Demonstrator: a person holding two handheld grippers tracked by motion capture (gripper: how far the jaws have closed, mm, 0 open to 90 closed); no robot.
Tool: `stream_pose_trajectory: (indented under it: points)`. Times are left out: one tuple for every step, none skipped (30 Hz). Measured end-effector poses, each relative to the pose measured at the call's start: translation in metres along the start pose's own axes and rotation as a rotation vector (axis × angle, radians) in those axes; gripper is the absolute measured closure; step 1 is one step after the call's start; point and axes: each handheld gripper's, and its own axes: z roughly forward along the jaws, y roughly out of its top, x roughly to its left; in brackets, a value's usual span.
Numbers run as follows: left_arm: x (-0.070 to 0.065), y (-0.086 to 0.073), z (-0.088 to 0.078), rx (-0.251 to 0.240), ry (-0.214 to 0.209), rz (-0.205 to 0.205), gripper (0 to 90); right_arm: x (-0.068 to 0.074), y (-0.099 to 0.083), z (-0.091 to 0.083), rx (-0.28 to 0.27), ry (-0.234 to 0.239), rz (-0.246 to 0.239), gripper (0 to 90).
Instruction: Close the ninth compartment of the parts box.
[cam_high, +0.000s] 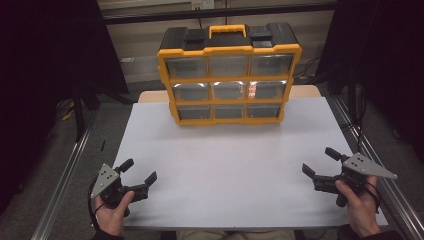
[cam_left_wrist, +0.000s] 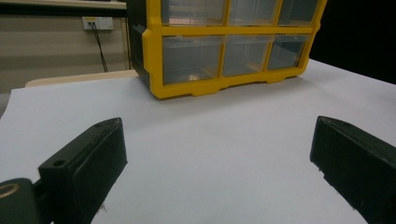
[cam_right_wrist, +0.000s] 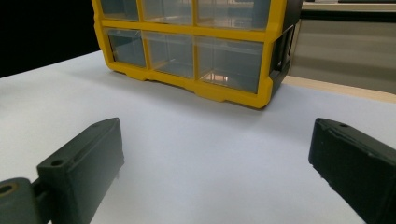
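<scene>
High view. Item: yellow drawer cabinet (cam_high: 229, 75), nine clear drawers in three rows, black top with yellow handle, standing upright at the far middle of the white tabletop (cam_high: 225, 170). Your left gripper (cam_high: 138, 174) rests at the near left corner, your right gripper (cam_high: 322, 162) at the near right; both sit well apart from the cabinet, jaws spread, nothing held.

Left gripper view. Jaws wide apart over bare tabletop (cam_left_wrist: 210, 154); the drawer cabinet (cam_left_wrist: 224, 46) stands ahead and to the right, all its drawers closed.

Right gripper view. Jaws likewise apart; the drawer cabinet (cam_right_wrist: 196, 46) lies ahead and to the left. A small orange-brown object (cam_right_wrist: 219, 77) shows in its nearest bottom drawer.

Handling note. Likely step: approach a drawer. Keep your jaws open, come in level with the chosen drawer's front, and steady the cabinet with your other gripper so it does not slide.
</scene>
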Motion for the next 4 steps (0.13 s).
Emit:
stream_pose_trajectory:
  points:
    - [0.0002,0.0000,0.0004,0.000,0.002,0.002,3.5,-0.0002,-0.0001,0.0000,0.001,0.002,-0.002,2.7]
    - [0.0002,0.0000,0.0009,0.002,0.003,0.003,3.5,-0.0003,-0.0001,0.0003,-0.001,0.005,0.001,2.7]
    - [0.0003,0.0001,0.0011,0.006,0.004,0.006,3.5,-0.0007,-0.0001,0.0008,-0.002,0.007,0.001,2.7]
    - [0.0002,0.0000,0.0020,0.006,0.001,0.004,3.5,-0.0005,0.0001,0.0012,-0.001,0.005,0.006,2.7]
